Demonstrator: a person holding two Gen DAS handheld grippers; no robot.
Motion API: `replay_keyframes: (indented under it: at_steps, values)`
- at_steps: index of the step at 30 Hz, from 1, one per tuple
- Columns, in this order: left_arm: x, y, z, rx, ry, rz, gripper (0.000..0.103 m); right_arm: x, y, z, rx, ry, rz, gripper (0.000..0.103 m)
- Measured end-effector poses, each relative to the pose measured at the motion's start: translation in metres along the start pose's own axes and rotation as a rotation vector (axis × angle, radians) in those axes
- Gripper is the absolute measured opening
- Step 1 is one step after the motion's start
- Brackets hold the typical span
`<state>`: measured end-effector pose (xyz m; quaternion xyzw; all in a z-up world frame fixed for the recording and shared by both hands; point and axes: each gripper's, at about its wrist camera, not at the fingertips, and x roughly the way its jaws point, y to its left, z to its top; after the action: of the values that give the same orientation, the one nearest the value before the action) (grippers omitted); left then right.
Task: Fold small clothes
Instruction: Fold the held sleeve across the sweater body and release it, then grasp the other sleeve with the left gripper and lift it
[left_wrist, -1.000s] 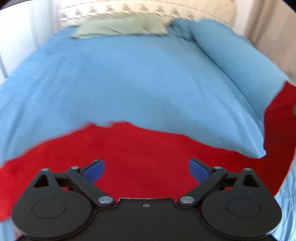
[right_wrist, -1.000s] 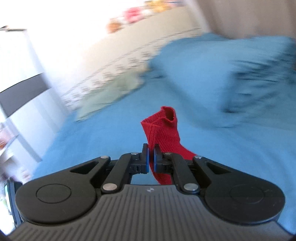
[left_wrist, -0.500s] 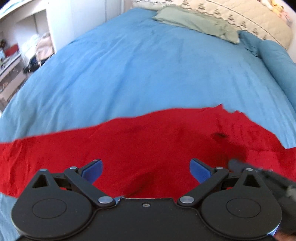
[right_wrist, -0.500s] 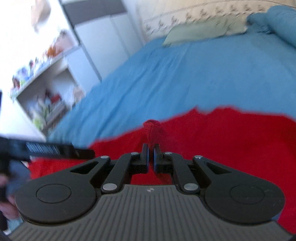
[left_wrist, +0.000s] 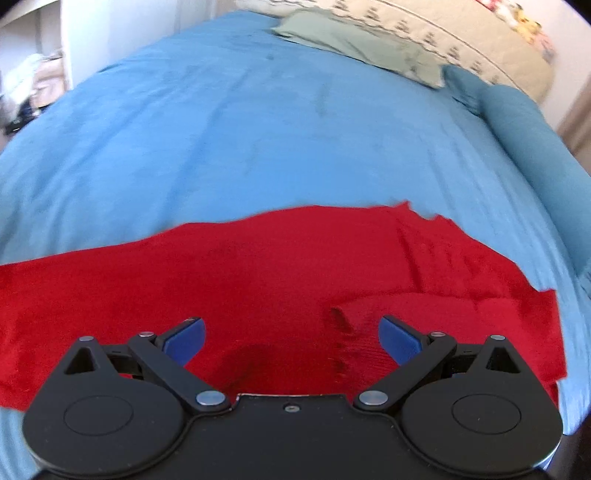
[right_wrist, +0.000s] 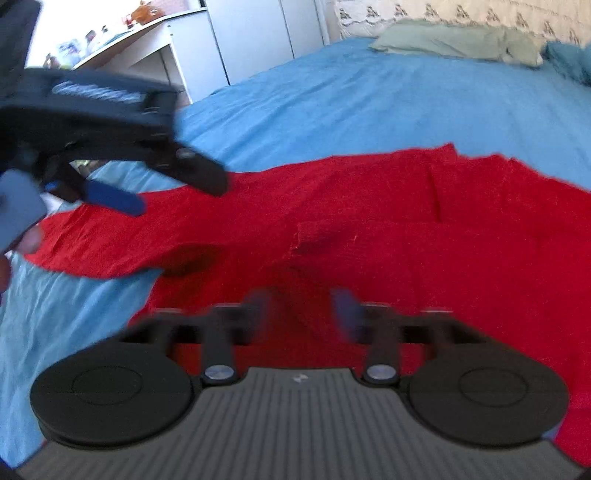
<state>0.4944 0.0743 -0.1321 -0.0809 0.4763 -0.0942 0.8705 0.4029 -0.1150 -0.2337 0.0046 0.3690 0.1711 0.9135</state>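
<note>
A red knit garment (left_wrist: 280, 269) lies spread across the blue bedspread (left_wrist: 258, 122); it also shows in the right wrist view (right_wrist: 369, 221). A folded-over flap (left_wrist: 424, 306) lies at its right end. My left gripper (left_wrist: 291, 338) is open and empty, hovering low over the garment's near edge. In the right wrist view the left gripper (right_wrist: 122, 184) shows at the left, above the garment's left end. My right gripper (right_wrist: 304, 308) is open and blurred with motion, just above the garment, holding nothing.
A pale green folded cloth (left_wrist: 354, 40) lies at the far end of the bed by a patterned headboard (left_wrist: 461, 40). A blue pillow roll (left_wrist: 524, 122) runs along the right. White shelves and a cupboard (right_wrist: 221, 48) stand left of the bed.
My right gripper has opened and let go of the red garment's end, which now lies folded on the garment. The left gripper stayed open and shifted slightly.
</note>
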Motion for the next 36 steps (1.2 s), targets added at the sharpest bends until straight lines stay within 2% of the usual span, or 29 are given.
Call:
replay_keyframes:
  at_steps: [1, 2, 4, 8, 9, 12, 16, 18, 20, 22, 23, 24, 26, 28, 31, 36]
  values:
    - [0.003, -0.006, 0.0, 0.013, 0.007, -0.015, 0.101, -0.009, 0.003, 0.001, -0.024, -0.028, -0.025, 0.103]
    - [0.006, -0.012, 0.0, 0.029, 0.015, -0.034, 0.101, -0.021, 0.002, -0.003, -0.052, -0.056, -0.034, 0.103]
    - [0.015, -0.026, -0.001, 0.069, 0.033, -0.064, 0.1, -0.042, -0.002, -0.009, -0.102, -0.05, -0.035, 0.103]
    - [0.033, -0.049, -0.011, 0.131, 0.066, -0.084, 0.084, -0.07, -0.017, -0.019, -0.119, -0.027, -0.054, 0.103]
    - [0.038, -0.052, -0.014, 0.136, 0.074, -0.079, 0.082, -0.078, -0.024, -0.023, -0.108, -0.02, -0.062, 0.103]
    - [0.049, -0.056, -0.02, 0.125, 0.083, -0.057, 0.064, -0.093, -0.036, -0.03, -0.067, -0.01, -0.073, 0.103]
    - [0.057, -0.056, -0.025, 0.118, 0.081, -0.01, 0.054, -0.106, -0.054, -0.042, -0.014, 0.0, -0.09, 0.103]
    - [0.058, -0.057, -0.025, 0.133, 0.079, 0.026, 0.043, -0.109, -0.058, -0.043, 0.007, 0.002, -0.096, 0.103]
    - [0.057, -0.056, -0.024, 0.127, 0.076, 0.037, 0.04, -0.112, -0.059, -0.045, 0.022, -0.001, -0.1, 0.103]
    - [0.058, -0.055, -0.024, 0.113, 0.079, 0.052, 0.029, -0.115, -0.058, -0.045, 0.028, -0.006, -0.108, 0.103]
    - [0.057, -0.055, -0.025, 0.118, 0.081, 0.061, 0.018, -0.117, -0.059, -0.047, 0.033, -0.01, -0.114, 0.103]
    - [0.058, -0.056, -0.025, 0.127, 0.084, 0.063, 0.015, -0.116, -0.058, -0.043, 0.04, -0.012, -0.116, 0.103]
    - [0.057, -0.058, -0.023, 0.139, 0.085, 0.062, 0.011, -0.116, -0.059, -0.038, 0.054, -0.016, -0.115, 0.103]
    - [0.056, -0.059, -0.024, 0.15, 0.081, 0.065, 0.009, -0.104, -0.059, -0.024, 0.055, -0.02, -0.119, 0.103]
    - [0.052, -0.058, -0.025, 0.154, 0.065, 0.067, 0.008, -0.103, -0.056, -0.02, 0.046, -0.025, -0.124, 0.103]
    - [0.03, -0.056, -0.019, 0.167, -0.01, 0.109, 0.008, -0.096, -0.056, -0.014, 0.04, -0.03, -0.13, 0.103]
